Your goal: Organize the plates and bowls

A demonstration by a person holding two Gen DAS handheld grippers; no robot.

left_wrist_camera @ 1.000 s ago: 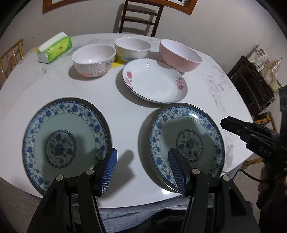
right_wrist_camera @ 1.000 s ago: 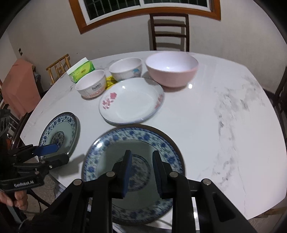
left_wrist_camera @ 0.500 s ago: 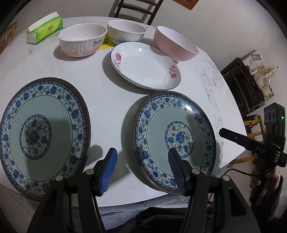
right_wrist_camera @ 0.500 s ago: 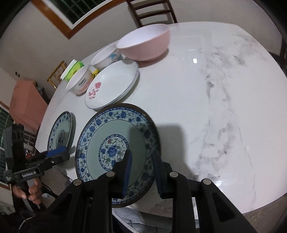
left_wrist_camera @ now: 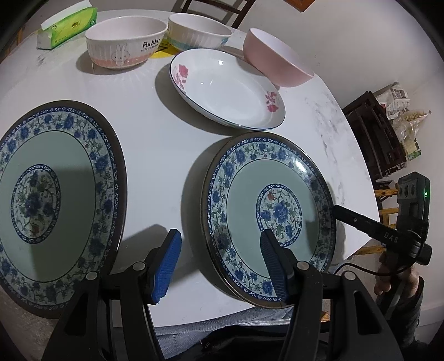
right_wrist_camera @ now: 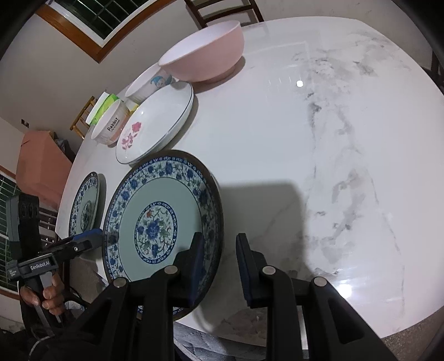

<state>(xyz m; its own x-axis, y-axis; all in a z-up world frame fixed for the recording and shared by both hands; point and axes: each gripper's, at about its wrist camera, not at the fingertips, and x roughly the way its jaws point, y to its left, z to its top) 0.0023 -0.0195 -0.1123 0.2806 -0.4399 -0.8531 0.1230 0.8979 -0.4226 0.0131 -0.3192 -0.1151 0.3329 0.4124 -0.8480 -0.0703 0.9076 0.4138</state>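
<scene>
Nearest, the left hand-held gripper (left_wrist_camera: 219, 258) has dropped closer to the worktop (left_wrist_camera: 155, 144) since a second ago; its jaws stand apart and empty, one blue pad over the bare gap between the two blue-patterned plates, the other over the near rim of the right blue-patterned plate (left_wrist_camera: 269, 216). The right hand-held gripper (right_wrist_camera: 219, 266) has swung in from that plate's other side and rolled; its jaws are narrowly apart, clamped on nothing, one pad over the plate's rim and one over the bare worktop beside it, so the rim looks lined up with the gap. Both have closed in on the same plate, which suggests a lift is about to start, probably to stack it on its twin.

That twin, the left blue-patterned plate (left_wrist_camera: 55, 200), lies flat just beside it, not touching. Further back sits the white flowered plate (left_wrist_camera: 227, 89), its far edge near or against the pink bowl (left_wrist_camera: 274, 61). Behind are the rabbit bowl (left_wrist_camera: 125, 41) and a second white bowl (left_wrist_camera: 198, 30), with a green tissue pack (left_wrist_camera: 69, 25) at the far left. Nothing is stacked yet, so the sorting has barely begun
</scene>
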